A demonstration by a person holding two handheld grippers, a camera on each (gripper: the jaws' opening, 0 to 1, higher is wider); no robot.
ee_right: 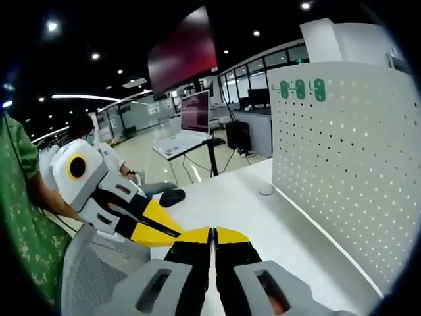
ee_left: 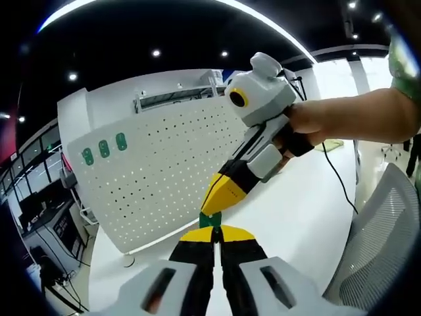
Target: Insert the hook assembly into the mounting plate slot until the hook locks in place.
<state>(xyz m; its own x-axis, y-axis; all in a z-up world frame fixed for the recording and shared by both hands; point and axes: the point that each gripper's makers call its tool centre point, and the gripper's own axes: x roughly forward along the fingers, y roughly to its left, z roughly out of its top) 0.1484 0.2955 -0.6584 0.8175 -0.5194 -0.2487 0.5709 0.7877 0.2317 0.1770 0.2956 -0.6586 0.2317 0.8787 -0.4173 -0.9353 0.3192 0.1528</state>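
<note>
Green hook piece [ee_left: 210,220] sits pinched between our closed left gripper [ee_left: 214,236] and right gripper [ee_left: 212,205]; we should aim squarely for the pegboard [ee_left: 164,171], upper left.

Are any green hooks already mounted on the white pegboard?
Yes. In the left gripper view, three green hooks sit in a row near the upper left corner of the pegboard.

Matt white perforated panel [ee_left: 164,171]; smooth white tabletop [ee_left: 289,217]; mesh chair [ee_left: 385,243].
</note>
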